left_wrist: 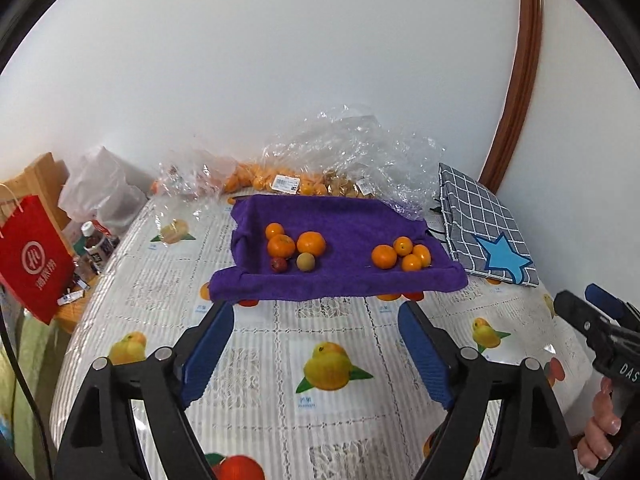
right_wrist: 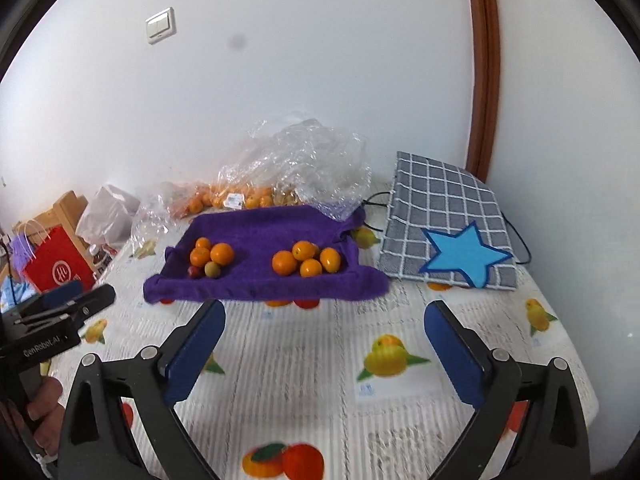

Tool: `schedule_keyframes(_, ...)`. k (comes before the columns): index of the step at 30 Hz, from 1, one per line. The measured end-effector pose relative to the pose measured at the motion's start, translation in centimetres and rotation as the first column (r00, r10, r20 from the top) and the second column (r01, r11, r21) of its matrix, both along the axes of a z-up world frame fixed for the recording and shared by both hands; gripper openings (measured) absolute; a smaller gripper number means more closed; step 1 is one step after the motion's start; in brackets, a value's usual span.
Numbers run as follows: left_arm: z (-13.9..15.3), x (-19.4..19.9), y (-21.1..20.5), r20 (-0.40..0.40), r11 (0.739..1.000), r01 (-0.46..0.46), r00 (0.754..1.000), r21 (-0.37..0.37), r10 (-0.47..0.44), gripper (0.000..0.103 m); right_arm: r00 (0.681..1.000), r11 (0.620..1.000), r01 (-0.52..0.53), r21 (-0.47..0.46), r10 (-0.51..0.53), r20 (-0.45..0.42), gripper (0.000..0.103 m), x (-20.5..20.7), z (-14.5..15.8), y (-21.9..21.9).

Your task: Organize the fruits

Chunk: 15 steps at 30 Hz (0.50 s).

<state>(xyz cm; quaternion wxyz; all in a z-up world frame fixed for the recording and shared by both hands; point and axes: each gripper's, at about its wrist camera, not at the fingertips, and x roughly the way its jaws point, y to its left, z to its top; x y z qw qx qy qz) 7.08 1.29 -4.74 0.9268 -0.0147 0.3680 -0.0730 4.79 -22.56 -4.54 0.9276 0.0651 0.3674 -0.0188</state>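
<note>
A purple towel (left_wrist: 344,220) (right_wrist: 260,228) lies on the table with its edges raised like a tray. On its left lie a few oranges (left_wrist: 298,242) (right_wrist: 212,254), a small red fruit (left_wrist: 279,265) (right_wrist: 194,272) and a greenish-brown fruit (left_wrist: 306,261) (right_wrist: 212,269). On its right sits a cluster of several oranges (left_wrist: 402,256) (right_wrist: 306,260). My left gripper (left_wrist: 316,312) hangs open before the towel's front edge, nothing between its blue pads. My right gripper (right_wrist: 324,312) is also open and empty, set back from the towel. Each gripper shows at the edge of the other's view.
Clear plastic bags of oranges (left_wrist: 280,180) (right_wrist: 240,198) lie against the back wall. A grey checked bag with a blue star (left_wrist: 486,228) (right_wrist: 448,228) lies at the right. A red paper bag (left_wrist: 34,260) (right_wrist: 56,270) and bottles stand left of the fruit-print tablecloth (left_wrist: 320,340).
</note>
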Motion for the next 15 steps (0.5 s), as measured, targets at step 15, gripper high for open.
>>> schedule_keyframes(15,1.3,-3.2,-0.5,0.026,1.000,-0.006,1.000,0.026,0.006,0.087,0.999,0.999,0.033,-0.016,-0.033,0.003,0.099,-3.8,0.8,-0.2)
